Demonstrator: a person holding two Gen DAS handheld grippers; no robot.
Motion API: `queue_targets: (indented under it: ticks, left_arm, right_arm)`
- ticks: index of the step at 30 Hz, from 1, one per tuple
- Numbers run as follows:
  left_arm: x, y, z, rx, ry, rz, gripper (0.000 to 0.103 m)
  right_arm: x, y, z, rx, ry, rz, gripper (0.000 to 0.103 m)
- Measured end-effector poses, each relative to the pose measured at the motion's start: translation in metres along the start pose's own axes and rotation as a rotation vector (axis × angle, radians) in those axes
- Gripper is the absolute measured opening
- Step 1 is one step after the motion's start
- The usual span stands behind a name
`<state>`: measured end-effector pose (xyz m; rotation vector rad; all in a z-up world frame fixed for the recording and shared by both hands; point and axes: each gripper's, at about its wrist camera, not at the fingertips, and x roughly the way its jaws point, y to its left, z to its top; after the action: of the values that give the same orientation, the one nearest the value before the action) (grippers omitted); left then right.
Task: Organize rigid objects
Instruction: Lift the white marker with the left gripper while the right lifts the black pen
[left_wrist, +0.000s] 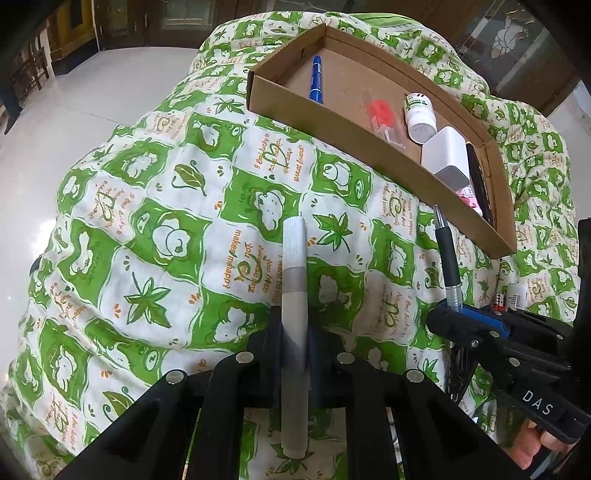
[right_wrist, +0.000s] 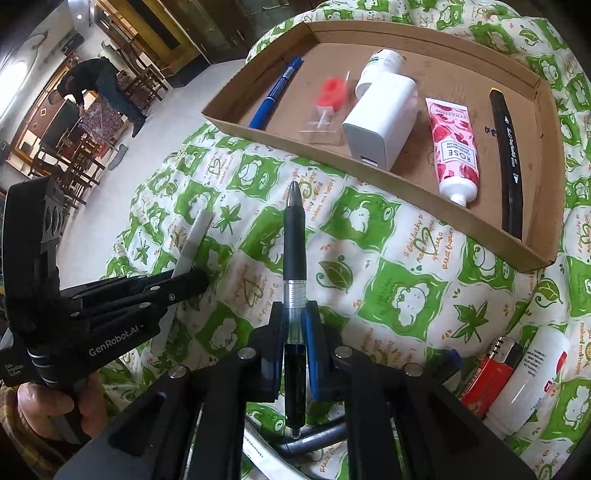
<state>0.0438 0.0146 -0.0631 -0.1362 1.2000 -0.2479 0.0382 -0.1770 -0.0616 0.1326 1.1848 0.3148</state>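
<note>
Only the right wrist view shows the rose hand-cream tube and black marker lying in the cardboard tray on the far side of the green quilt, plus a red lighter near right. The left gripper is clamped on a white pen; the right gripper is clamped on a black gel pen, both pens held over the quilt, short of the tray.

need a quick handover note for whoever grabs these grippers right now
Left gripper: shut on a white pen, above the cloth.
Right gripper: shut on a black pen, tip toward the cardboard tray.
Done: blue pen, charger, rose tube, white bottle and black marker are in the tray.
Left: both held pens, then the red lighter and white tube on the cloth.
</note>
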Motion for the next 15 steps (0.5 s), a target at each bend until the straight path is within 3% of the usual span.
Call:
queue_targets:
  ticks: [15]
  left_arm:
    - [-0.0023,-0.0021,-0.0009,0.019,-0.026,-0.003,0.011]
  right_arm:
    - [-0.0085,-0.0029,0.0013,0.020,-0.027,0.027,0.010]
